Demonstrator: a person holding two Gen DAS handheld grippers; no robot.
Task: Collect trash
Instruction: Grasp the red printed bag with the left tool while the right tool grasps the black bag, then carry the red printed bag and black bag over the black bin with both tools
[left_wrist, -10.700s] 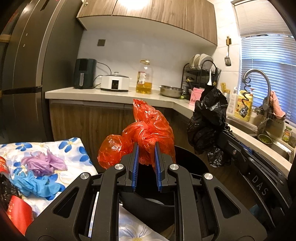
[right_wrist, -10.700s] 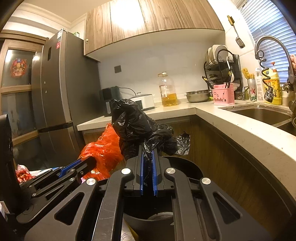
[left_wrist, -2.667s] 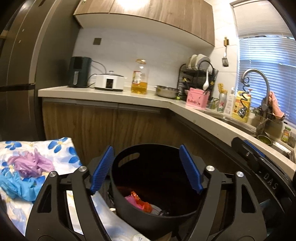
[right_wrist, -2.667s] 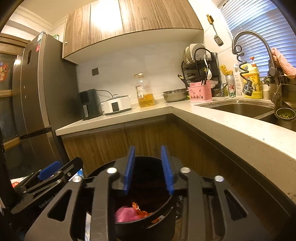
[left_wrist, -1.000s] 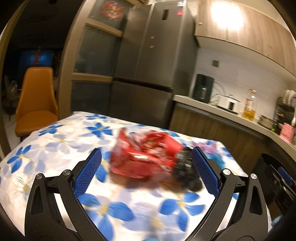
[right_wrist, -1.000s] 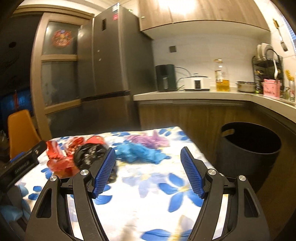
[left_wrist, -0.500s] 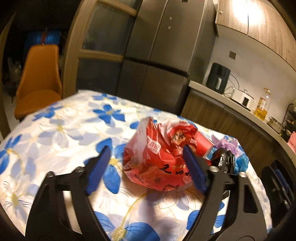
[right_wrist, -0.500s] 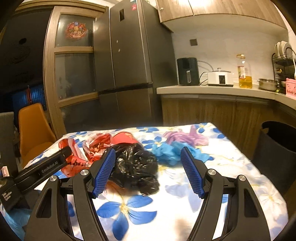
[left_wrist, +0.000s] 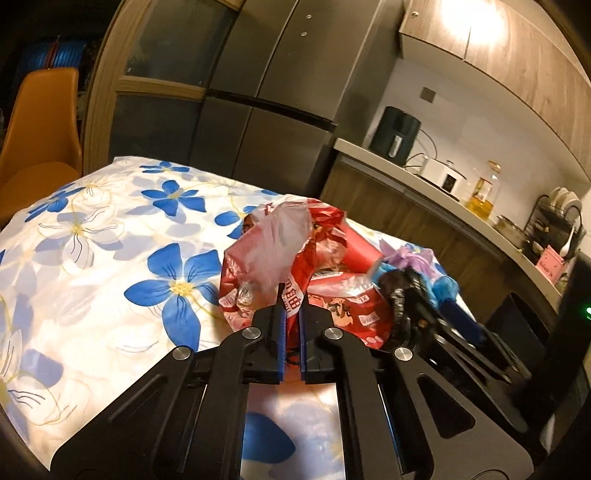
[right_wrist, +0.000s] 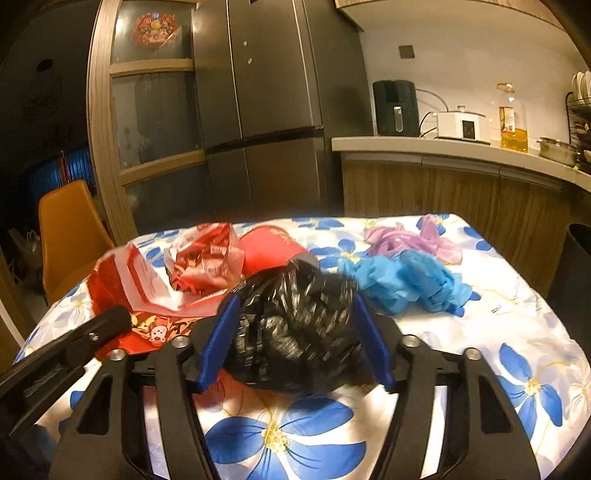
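A crumpled red plastic bag (left_wrist: 295, 266) lies on the flowered tablecloth (left_wrist: 110, 240). My left gripper (left_wrist: 291, 325) is shut on its near edge. The red bag also shows in the right wrist view (right_wrist: 192, 266). A crumpled black plastic bag (right_wrist: 295, 325) lies just right of it. My right gripper (right_wrist: 295, 332) is open, with its blue pads on either side of the black bag. A blue bag (right_wrist: 410, 280) and a purple bag (right_wrist: 406, 236) lie farther back on the table.
The black trash bin (right_wrist: 572, 273) stands beyond the table's right end, below the kitchen counter (right_wrist: 461, 147). An orange chair (right_wrist: 70, 229) stands at the table's left. A large fridge (right_wrist: 266, 110) stands behind the table.
My left gripper has closed on the red bag. My right gripper has moved forward so that its open pads straddle the black bag.
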